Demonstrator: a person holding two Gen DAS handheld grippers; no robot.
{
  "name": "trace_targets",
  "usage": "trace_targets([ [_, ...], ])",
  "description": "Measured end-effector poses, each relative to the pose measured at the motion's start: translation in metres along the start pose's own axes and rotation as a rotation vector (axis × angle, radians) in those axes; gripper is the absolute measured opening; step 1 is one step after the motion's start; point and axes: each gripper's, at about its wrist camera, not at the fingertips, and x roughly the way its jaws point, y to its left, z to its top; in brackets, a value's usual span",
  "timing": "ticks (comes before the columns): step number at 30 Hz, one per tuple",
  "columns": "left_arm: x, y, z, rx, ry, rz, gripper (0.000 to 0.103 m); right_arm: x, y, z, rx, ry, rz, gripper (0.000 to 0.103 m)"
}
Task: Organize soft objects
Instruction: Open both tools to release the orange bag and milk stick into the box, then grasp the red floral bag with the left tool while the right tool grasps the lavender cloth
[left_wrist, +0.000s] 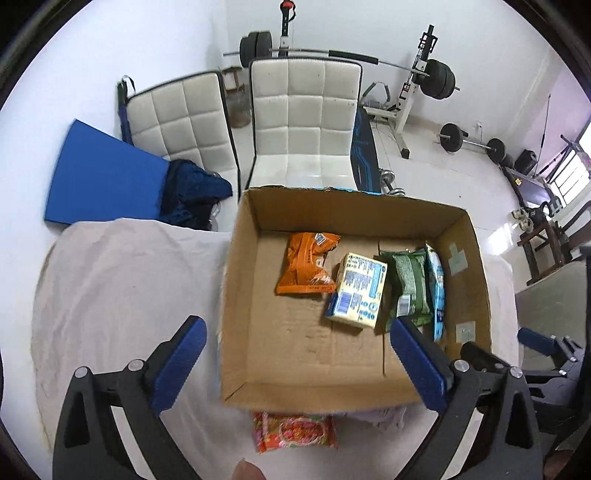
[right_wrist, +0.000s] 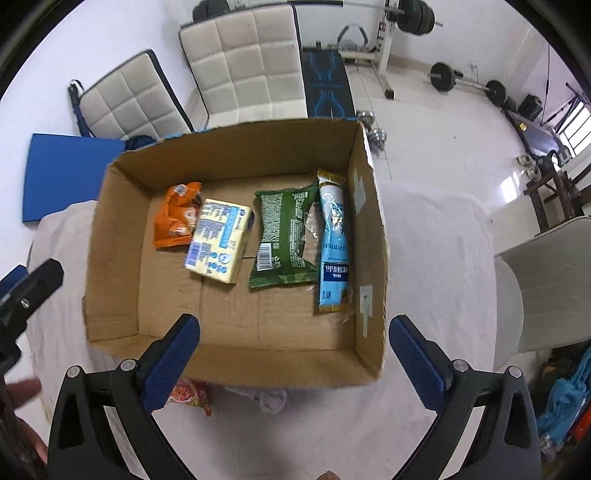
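An open cardboard box (left_wrist: 240, 295) (right_wrist: 122, 266) stands on a white cloth. Inside lie an orange snack bag (left_wrist: 306, 264) (right_wrist: 175, 218), a pale yellow pack (left_wrist: 360, 295) (right_wrist: 219, 240), a green packet (left_wrist: 408, 284) (right_wrist: 282, 236) and a light blue packet (left_wrist: 436, 284) (right_wrist: 332, 236). My left gripper (left_wrist: 295, 362) hangs open above the box's near left part, nothing between its fingers. My right gripper (right_wrist: 295, 362) hangs open over the box's near wall, also empty. A red patterned packet (left_wrist: 295, 430) (right_wrist: 190, 397) and a pale soft item (right_wrist: 271, 398) lie on the cloth by the near wall.
Two white padded chairs (left_wrist: 303, 122) (right_wrist: 240, 66) stand behind the table, with a blue mat (left_wrist: 103, 181) and dark blue cloth (left_wrist: 195, 192) at left. Weight-lifting gear (left_wrist: 424, 85) fills the far floor. Another white chair (right_wrist: 546, 280) stands at right.
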Motion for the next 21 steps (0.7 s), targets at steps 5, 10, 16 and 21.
trace_targets([
  [5, -0.021, 0.005, -0.027, 0.003, -0.02, 0.016, 0.102, -0.016, 0.007, -0.028, -0.019, -0.013, 0.037, 0.103],
  [10, -0.017, 0.02, -0.066, -0.011, 0.023, 0.069, 0.102, -0.003, 0.017, -0.063, -0.053, 0.018, 0.072, 0.103],
  [16, 0.014, 0.04, -0.11, -0.084, 0.15, 0.095, 0.102, 0.04, 0.025, -0.096, -0.069, 0.099, 0.118, 0.103],
  [21, 0.043, 0.041, -0.129, -0.063, 0.222, 0.115, 0.102, 0.087, 0.037, -0.104, -0.124, 0.157, 0.093, 0.103],
])
